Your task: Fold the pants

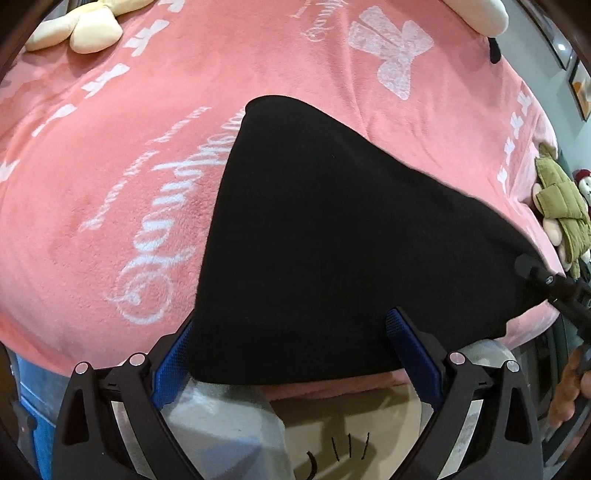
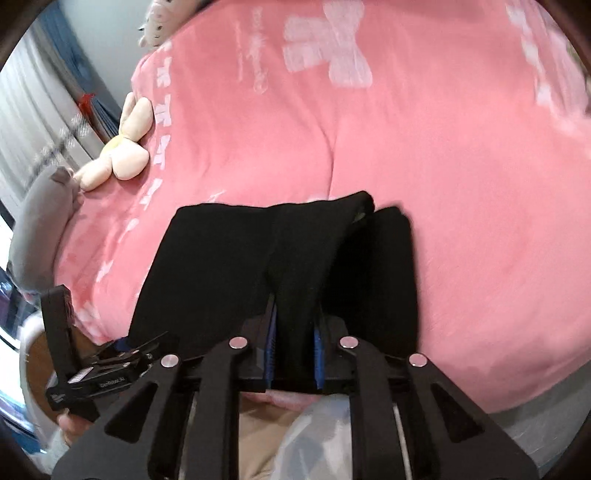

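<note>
Black pants [image 1: 325,229] lie on a pink blanket near the bed's front edge. In the left wrist view my left gripper [image 1: 291,332] is open, its blue-padded fingers [image 1: 413,347] straddling the pants' near corner, with cloth between them. In the right wrist view the pants [image 2: 221,266] are partly folded, and my right gripper [image 2: 294,332] is shut on a raised fold of black cloth [image 2: 306,258] lifted off the rest. The right gripper also shows at the right edge of the left wrist view [image 1: 546,280], and the left gripper shows low left in the right wrist view [image 2: 125,354].
The pink blanket [image 1: 147,147] with white bows and script covers the bed. A cream plush toy [image 1: 77,29] lies at the far left, a plush in an olive jacket [image 1: 561,199] at the right edge. A grey cushion [image 2: 40,229] is left of the bed.
</note>
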